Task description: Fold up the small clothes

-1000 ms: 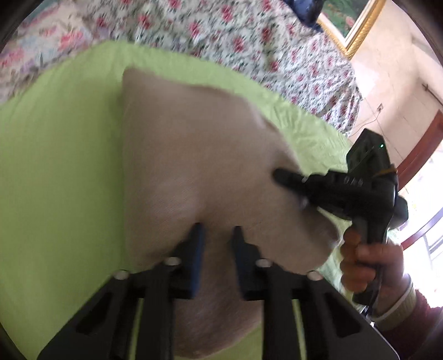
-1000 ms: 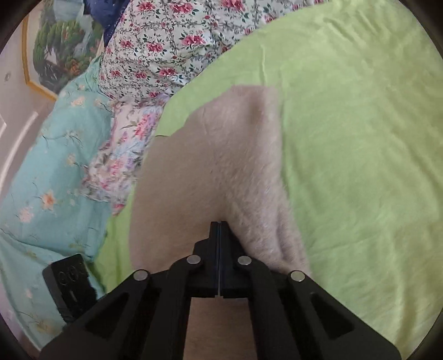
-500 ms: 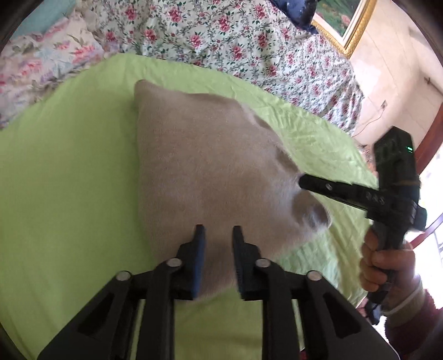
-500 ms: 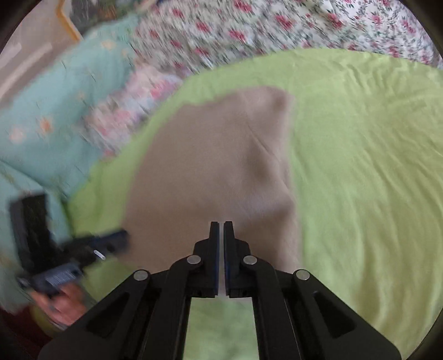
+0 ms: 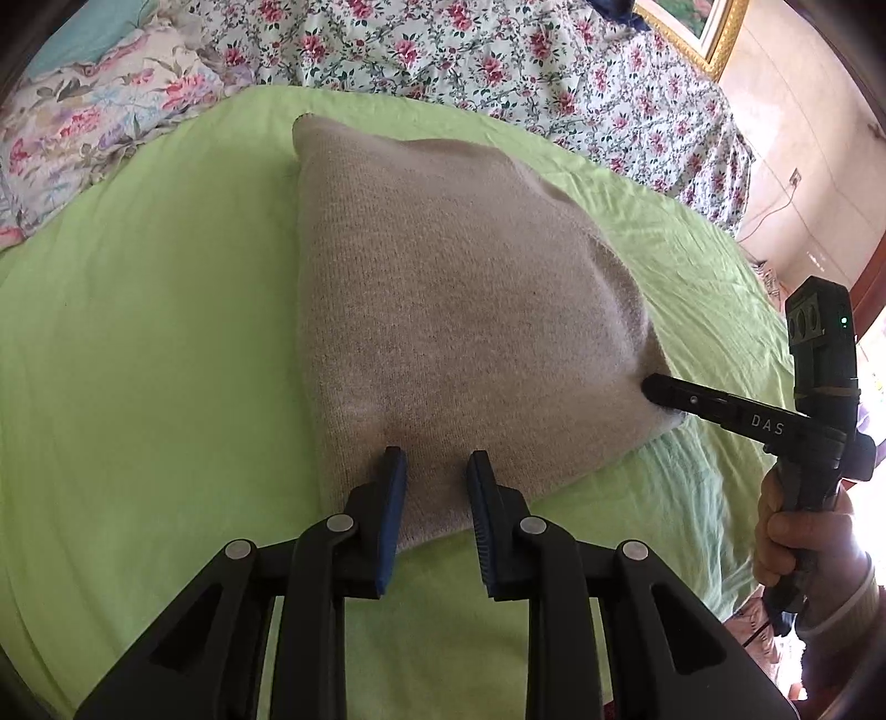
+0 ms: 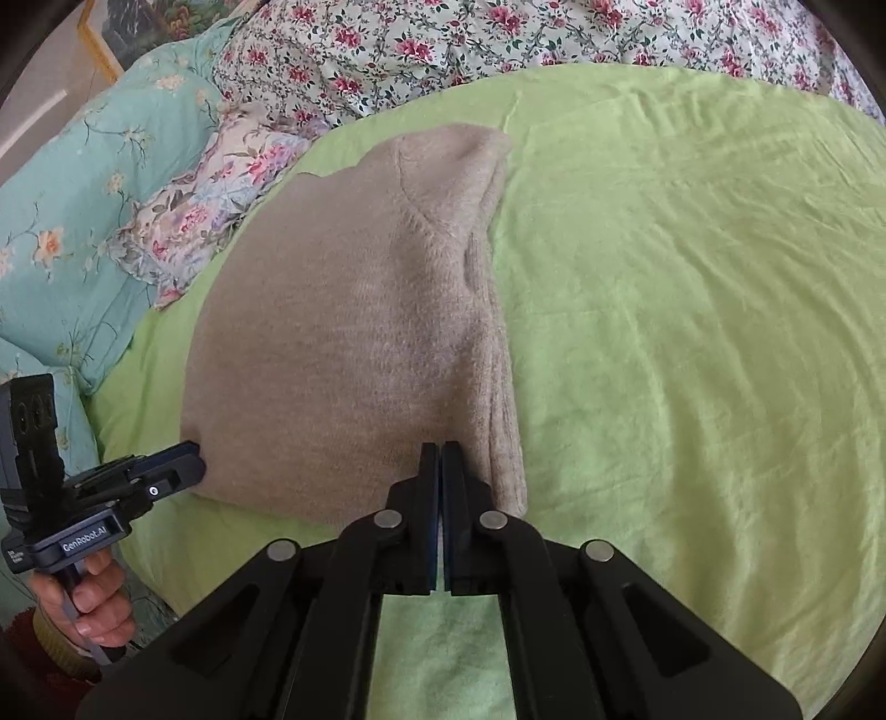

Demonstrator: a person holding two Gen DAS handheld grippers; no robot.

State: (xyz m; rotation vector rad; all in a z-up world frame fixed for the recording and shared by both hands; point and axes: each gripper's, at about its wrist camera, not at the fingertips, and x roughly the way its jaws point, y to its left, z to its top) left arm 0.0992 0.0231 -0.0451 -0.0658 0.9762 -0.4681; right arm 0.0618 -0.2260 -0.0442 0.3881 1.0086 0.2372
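Left gripper parted at sweater's lower-centre edge | right gripper closed again, frame centre | sweater now lowered flat onto green sheet; fold apparently laid.

This is a bedroom in a home. A bed with a light green sheet fills most of the view, and at its far side lie a flowered quilt, a flowered pillow and a turquoise pillow with small blossoms. On the pale wall behind hangs a painting in a gold frame, and a wall socket with a cable is near the bed.
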